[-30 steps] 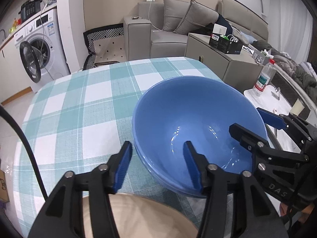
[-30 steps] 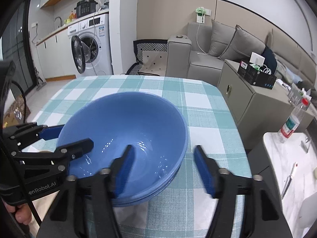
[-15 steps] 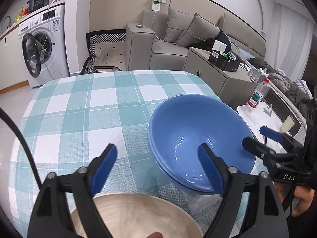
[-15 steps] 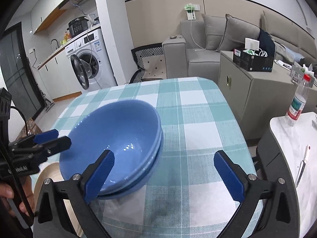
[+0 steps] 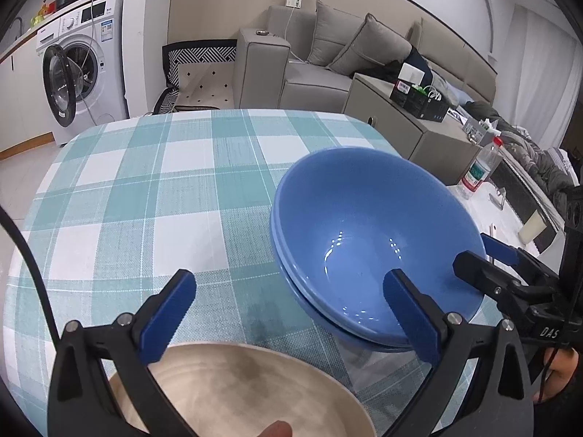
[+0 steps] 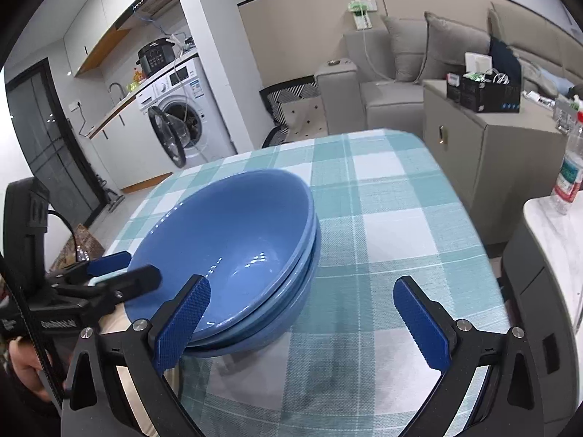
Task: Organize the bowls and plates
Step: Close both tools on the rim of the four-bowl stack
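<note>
The tabletop [image 5: 153, 189] wears a teal-and-white checked cloth, and past its far edge I see a washing machine [image 5: 82, 73] with its door swung open, a grey sofa [image 5: 328, 62] and a low cabinet [image 6: 488, 153]. A water bottle [image 5: 479, 169] stands on a white side surface off the right edge.

The blue bowls [image 6: 233, 266] sit nested in a stack near the tabletop's near right corner (the right view shows three rims, I think). A beige plate [image 5: 237, 389] lies at the near edge, just beside the stack.

My left claw [image 5: 288, 320] hangs spread wide above the plate, its right finger in front of the stack's rim. My right claw [image 6: 306, 324] is spread too, empty, its left finger close against the bowls' near side; I cannot tell whether it touches.

The plate is cut off by the frame and by my claws.
</note>
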`<state>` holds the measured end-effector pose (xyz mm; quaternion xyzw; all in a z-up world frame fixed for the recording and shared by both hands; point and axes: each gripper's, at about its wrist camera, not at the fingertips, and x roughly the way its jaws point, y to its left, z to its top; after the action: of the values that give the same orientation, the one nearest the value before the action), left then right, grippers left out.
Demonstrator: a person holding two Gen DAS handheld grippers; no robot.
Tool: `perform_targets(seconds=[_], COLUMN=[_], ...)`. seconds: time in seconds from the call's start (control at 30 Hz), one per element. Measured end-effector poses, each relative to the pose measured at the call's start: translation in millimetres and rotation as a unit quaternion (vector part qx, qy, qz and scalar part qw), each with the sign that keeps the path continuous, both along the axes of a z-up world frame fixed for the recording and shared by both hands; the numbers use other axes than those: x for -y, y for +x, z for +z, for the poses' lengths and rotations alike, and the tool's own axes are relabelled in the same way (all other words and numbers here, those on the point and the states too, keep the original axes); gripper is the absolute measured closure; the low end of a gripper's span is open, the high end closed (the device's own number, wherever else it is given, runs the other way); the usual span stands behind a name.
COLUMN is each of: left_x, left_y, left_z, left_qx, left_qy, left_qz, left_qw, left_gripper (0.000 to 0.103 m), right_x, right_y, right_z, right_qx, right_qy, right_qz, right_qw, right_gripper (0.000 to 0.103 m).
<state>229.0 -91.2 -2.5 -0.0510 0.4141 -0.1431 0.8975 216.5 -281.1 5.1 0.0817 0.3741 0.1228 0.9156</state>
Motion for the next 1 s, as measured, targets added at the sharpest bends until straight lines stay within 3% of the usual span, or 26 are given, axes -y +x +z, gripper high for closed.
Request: perform_targets(seconds=[0.43,0.57,0.8,1.0], left_x=[12.6,14.2,19.3,22.4], left_y=[8.0,9.2,11.0,10.3], left_z=[-9.2,-11.3,-11.1,-9.7], left_qx=[-0.023,-0.029,-0.037,-0.038], left_qy=[-0.014,-0.024,-0.046,-0.045], left_qz=[-0.007,-0.011,-0.029,-0.027], left_qw=[0.9996,0.9992,0.9978,0.9979], left_gripper=[0.000,0.003,0.023,0.032], right_x=[11.0,14.8,11.7,4.4], right_y=[5.9,7.3,8.5,8.9], right_z=[-6.0,-7.7,-8.7,-10.0], right_qx=[-0.011,-0.018,-0.022,-0.018], right_qy=[0.040,0.063,0.084,0.096], right_qz=[-0.009,0.000,0.010,0.025], right_qw=[0.999,0.998,0.996,0.995], right_gripper=[0.001,0.009,0.019,0.029])
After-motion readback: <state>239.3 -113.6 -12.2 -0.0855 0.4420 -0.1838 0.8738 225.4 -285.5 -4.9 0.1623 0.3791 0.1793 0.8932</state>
